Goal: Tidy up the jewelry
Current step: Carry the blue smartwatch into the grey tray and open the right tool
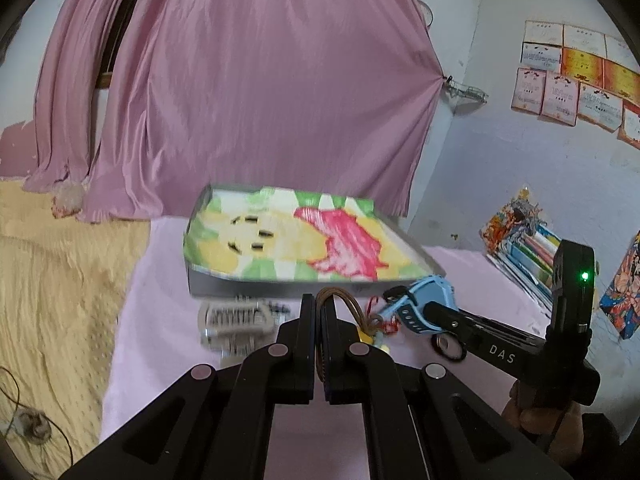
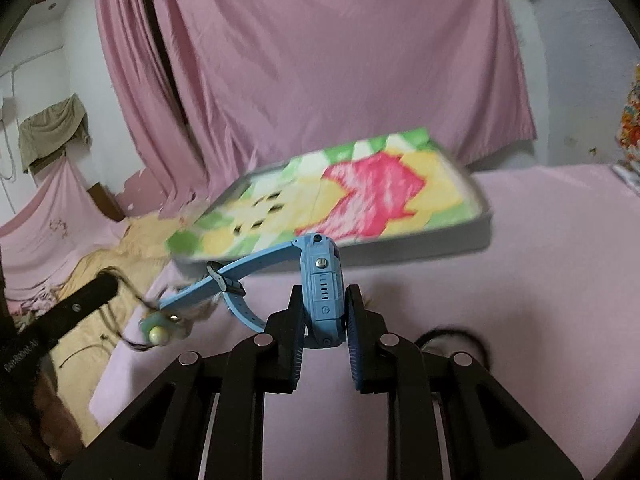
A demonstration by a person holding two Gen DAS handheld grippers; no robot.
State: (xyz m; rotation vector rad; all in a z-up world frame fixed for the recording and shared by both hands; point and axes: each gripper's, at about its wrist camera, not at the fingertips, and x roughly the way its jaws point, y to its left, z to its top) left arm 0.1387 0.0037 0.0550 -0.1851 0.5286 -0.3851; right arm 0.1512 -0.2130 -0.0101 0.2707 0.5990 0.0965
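Both grippers are loaded and lifted just short of the tray (image 1: 208, 284). The left gripper (image 1: 318, 308) is pinched tight on a brown cord bracelet (image 1: 348, 304); the right gripper (image 2: 323, 300) clamps the blue watch (image 2: 322, 280) by its case, strap trailing. This looks like the carry stage; next, each piece needs lowering into the tray and releasing.

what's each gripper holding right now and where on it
The right gripper has its jaws on the case of the blue watch, strap hanging free. The left gripper pinches the brown cord bracelet by its cord.
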